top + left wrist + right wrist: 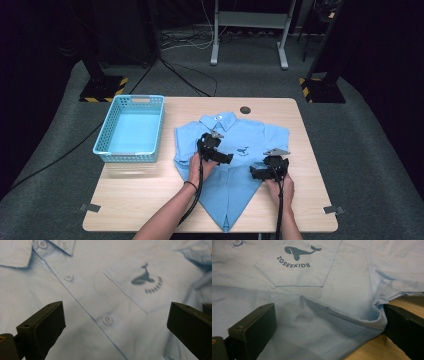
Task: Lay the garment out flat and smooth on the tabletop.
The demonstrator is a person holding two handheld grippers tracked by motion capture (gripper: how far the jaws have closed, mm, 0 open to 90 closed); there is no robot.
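A light wooden table (310,150) carries a pale blue child's shirt (250,135), laid face up near the middle with its collar toward the far edge and its lower part drawn into a point toward the person. To the left of the shirt, just beside it, stands an empty light blue plastic basket (111,125).

The work in hand looks like folding the shirt, with the sides already brought inward; the step now seems to be taking hold of the lower body for the next fold.

The left gripper (216,150) hovers over the button placket (82,300), its jaws spread wide with nothing between them. The right gripper (270,167) sits at the shirt's right edge, jaws also wide apart; in the right gripper view one jaw lies over the cloth and the other is on bare wood just past a puckered fold (377,315) below the sleeve.

The chest pocket (297,267) bears a dark whale print (299,251) and the lettering ZOSEEKIDS.

The next move probably calls for both grippers to close on cloth at matching points, left and right, so the fold comes up even rather than skewed.
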